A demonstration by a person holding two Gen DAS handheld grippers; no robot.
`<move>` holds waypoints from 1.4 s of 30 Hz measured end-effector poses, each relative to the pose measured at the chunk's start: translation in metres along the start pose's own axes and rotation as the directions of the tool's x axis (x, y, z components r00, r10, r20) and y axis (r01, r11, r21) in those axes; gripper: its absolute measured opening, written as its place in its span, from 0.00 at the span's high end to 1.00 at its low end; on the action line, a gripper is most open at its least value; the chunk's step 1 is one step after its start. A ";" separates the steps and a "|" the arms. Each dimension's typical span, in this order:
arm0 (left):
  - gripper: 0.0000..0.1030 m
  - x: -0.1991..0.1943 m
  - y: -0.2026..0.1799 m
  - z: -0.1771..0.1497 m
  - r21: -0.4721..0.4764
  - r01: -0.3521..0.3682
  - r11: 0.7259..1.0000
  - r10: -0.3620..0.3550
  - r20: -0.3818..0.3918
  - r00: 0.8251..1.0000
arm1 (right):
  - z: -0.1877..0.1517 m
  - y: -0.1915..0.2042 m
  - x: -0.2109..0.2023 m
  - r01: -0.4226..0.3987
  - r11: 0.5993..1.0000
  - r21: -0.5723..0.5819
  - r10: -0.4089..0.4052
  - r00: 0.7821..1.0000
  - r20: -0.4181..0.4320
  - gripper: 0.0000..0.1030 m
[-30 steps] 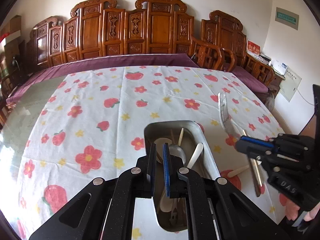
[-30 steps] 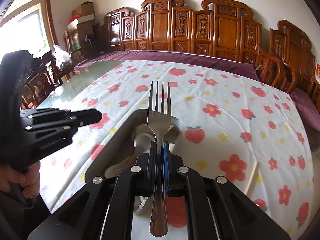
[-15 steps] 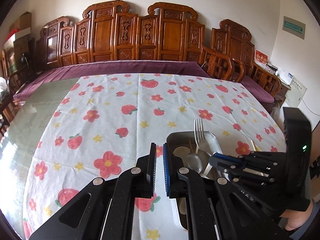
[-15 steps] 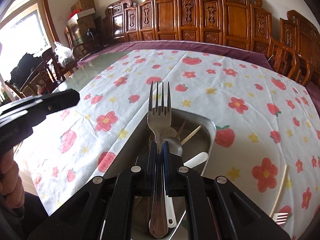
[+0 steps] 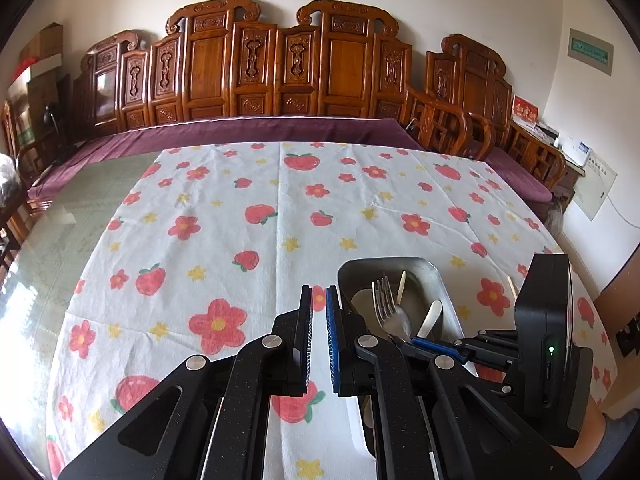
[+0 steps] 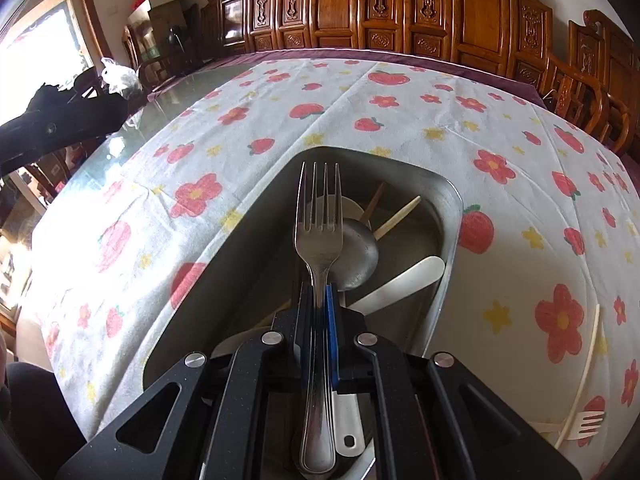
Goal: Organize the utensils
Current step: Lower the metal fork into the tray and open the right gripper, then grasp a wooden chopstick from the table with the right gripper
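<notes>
My right gripper (image 6: 319,292) is shut on the handle of a steel fork (image 6: 319,216), tines pointing away, low over a metal tray (image 6: 450,216). In the tray lie a steel spoon (image 6: 358,252), a white spoon (image 6: 404,282) and wooden chopsticks (image 6: 396,216). From the left wrist view the same fork (image 5: 386,306) hangs over the tray (image 5: 436,276) with the right gripper (image 5: 424,345) coming in from the right. My left gripper (image 5: 319,300) is shut on nothing, above the tablecloth just left of the tray.
A floral tablecloth (image 5: 280,208) covers a glass-topped table. On the cloth right of the tray lie a white plastic fork (image 6: 586,424) and a pale chopstick (image 6: 588,364). Carved wooden chairs (image 5: 280,68) line the far side.
My right gripper has come down with the fork, from above the tray's near end to low over its contents. My left gripper has drawn aside to the left of the tray.
</notes>
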State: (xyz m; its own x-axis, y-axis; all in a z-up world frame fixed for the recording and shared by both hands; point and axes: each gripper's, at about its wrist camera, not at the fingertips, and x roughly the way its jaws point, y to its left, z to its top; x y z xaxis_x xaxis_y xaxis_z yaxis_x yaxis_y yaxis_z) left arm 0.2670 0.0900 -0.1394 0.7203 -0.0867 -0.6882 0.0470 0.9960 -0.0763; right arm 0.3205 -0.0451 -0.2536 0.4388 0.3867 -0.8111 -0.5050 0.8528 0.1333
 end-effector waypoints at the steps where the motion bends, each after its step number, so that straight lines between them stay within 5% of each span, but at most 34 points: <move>1: 0.94 0.001 0.000 -0.001 0.002 -0.001 1.000 0.001 -0.001 1.000 | 0.000 -0.001 -0.001 -0.003 1.000 -0.001 0.003 1.000 0.004 0.90; 16: 0.92 0.004 -0.022 -0.004 0.042 0.021 0.999 -0.021 -0.010 1.000 | -0.008 -0.029 -0.079 0.015 1.000 0.003 -0.015 0.993 0.120 0.90; 24: 0.87 0.006 -0.059 -0.010 0.094 0.088 0.992 -0.087 -0.021 0.996 | -0.037 -0.087 -0.140 0.161 0.986 0.050 -0.167 0.972 0.164 0.90; 28: 0.87 0.008 -0.081 -0.016 0.130 0.121 0.984 -0.117 -0.035 0.993 | -0.059 -0.123 -0.153 0.225 0.968 0.108 -0.239 0.960 0.143 0.79; 34: 0.86 0.012 -0.107 -0.025 0.170 0.151 0.974 -0.143 -0.057 0.988 | -0.094 -0.154 -0.150 0.273 0.946 0.174 -0.292 0.952 0.090 0.72; 42: 0.82 0.021 -0.130 -0.035 0.207 0.167 0.964 -0.153 -0.083 0.985 | -0.117 -0.155 -0.110 0.226 0.946 0.233 -0.236 0.972 0.015 0.71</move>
State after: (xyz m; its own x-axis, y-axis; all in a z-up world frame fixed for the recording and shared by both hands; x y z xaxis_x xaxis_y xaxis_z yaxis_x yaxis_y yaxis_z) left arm 0.2522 -0.0426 -0.1688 0.6444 -0.2393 -0.7262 0.3091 0.9502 -0.0389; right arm 0.2639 -0.2613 -0.2518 0.5568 0.1799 -0.8109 -0.2055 0.9758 0.0754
